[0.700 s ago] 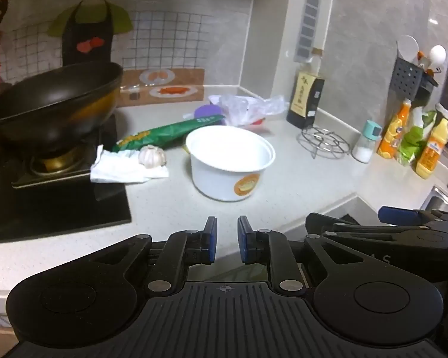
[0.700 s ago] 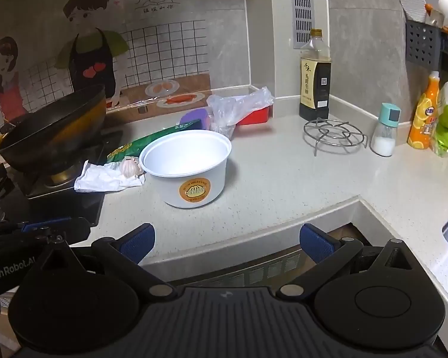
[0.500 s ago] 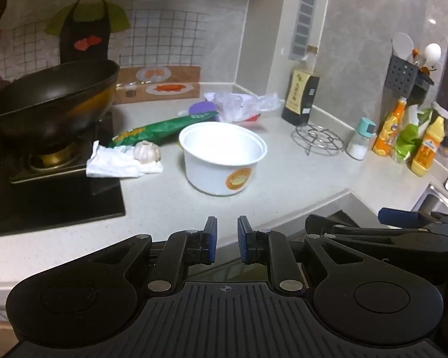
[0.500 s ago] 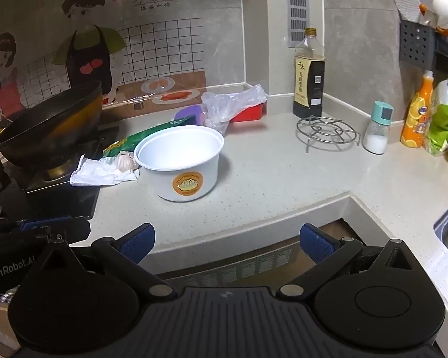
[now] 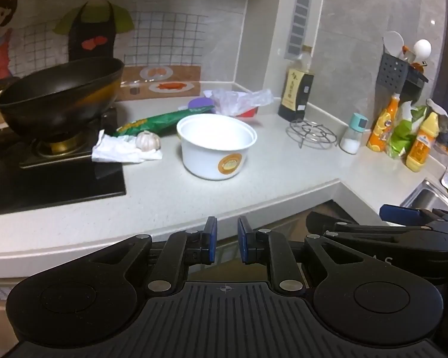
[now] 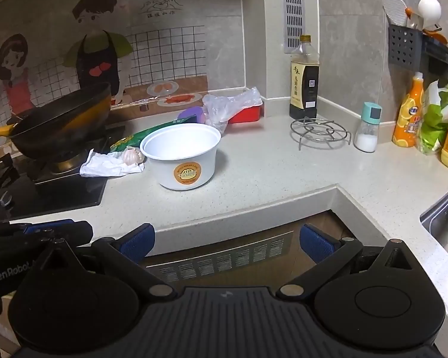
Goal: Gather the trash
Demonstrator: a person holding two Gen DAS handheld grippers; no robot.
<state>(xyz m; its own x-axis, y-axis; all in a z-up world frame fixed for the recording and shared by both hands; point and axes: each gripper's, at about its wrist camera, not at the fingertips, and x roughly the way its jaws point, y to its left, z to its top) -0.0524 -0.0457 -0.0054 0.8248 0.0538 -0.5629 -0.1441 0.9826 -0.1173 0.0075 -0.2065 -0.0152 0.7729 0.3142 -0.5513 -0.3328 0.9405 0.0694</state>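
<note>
On the countertop (image 6: 268,164), the white paper bowl (image 6: 182,156) sits just beside the crumpled tissue (image 6: 104,165) and garlic bulb (image 6: 131,155). Left gripper (image 5: 225,240) hovers off the edge, fingers nearly together and empty; right gripper (image 6: 227,240) spread wide, empty.

Speckled matt stone worktop (image 6: 283,173), glossy white plastic bowl (image 6: 182,155), crumpled paper tissue (image 6: 104,165), thin clear plastic bag (image 6: 230,104), shiny metal wire rack (image 6: 319,132), dark matt wok (image 5: 59,95)
</note>
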